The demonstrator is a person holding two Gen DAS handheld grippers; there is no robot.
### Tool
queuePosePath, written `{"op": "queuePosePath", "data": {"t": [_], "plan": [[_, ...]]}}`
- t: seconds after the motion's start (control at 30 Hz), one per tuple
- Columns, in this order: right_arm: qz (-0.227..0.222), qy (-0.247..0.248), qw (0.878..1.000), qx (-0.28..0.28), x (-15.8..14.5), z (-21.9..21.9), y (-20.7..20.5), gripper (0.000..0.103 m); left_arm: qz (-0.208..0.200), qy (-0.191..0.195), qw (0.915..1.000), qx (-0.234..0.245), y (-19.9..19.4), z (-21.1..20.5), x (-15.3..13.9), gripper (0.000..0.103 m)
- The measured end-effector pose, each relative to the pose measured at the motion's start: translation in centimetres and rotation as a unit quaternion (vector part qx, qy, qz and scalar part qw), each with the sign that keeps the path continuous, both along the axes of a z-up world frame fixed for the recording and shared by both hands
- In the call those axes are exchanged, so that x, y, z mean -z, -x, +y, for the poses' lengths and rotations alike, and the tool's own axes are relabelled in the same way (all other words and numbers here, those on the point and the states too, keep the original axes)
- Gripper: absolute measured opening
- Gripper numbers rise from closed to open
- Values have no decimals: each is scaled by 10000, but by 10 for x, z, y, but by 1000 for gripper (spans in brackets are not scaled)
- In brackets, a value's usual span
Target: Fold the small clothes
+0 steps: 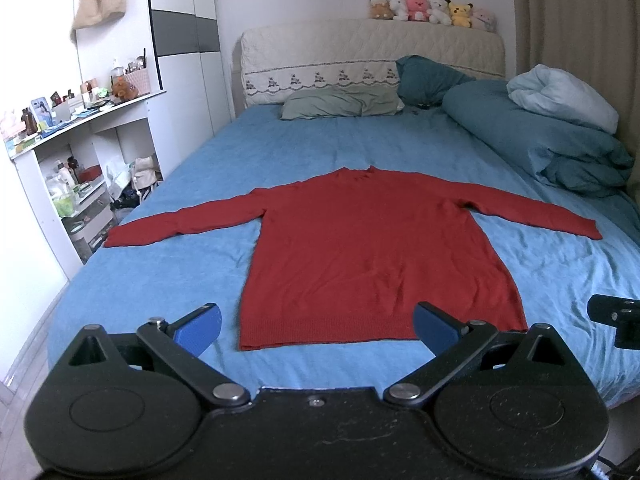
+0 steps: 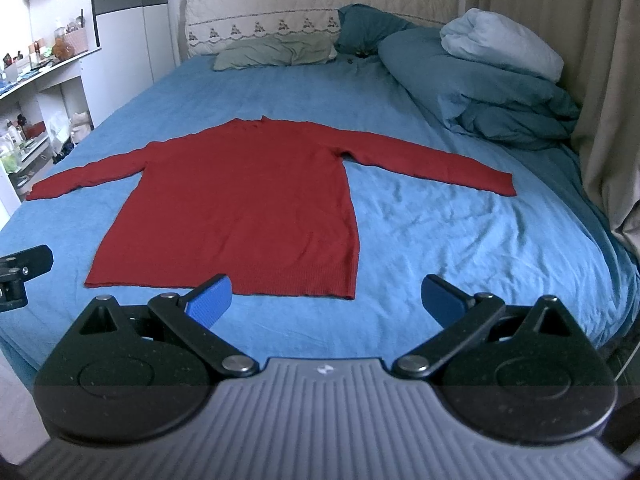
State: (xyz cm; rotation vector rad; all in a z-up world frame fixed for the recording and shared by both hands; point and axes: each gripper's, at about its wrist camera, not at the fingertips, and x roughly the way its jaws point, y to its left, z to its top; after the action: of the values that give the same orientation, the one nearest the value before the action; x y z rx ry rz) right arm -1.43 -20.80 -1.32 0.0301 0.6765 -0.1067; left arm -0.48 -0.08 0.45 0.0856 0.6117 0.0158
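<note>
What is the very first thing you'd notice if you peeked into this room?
A big red sweater lies spread flat in the middle of the blue bed, both sleeves stretched out to the sides. Up on the headboard sits a row of plush toys. Nearest the cameras, the left gripper and right gripper hang open at the foot of the bed, by the sweater's hem, gripping nothing.

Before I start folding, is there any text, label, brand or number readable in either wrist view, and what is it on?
No readable words or numbers in either view.
Right claw housing: a small white emblem, a symbol and not letters.
Bottles and boxes on the shelf: labels too small and blurred to read.
Red sweater: no tag or print visible.
Headboard cover: embroidered motifs only, no lettering.
</note>
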Motion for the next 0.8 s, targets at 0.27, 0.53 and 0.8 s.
{"op": "queuePosePath", "data": {"t": [0.27, 0.53, 0.8], "plan": [[5, -22, 10000, -70, 1, 0, -6, 103, -24, 96, 9999, 26, -4, 3, 0, 103], [-158, -16, 9998, 140, -13, -23, -40, 103, -213, -2, 9994, 288, -68, -6, -33, 103], [-250, -286, 9968, 702, -15, -89, -121, 103, -291, -23, 9970, 720, -198, -45, -51, 103]]}}
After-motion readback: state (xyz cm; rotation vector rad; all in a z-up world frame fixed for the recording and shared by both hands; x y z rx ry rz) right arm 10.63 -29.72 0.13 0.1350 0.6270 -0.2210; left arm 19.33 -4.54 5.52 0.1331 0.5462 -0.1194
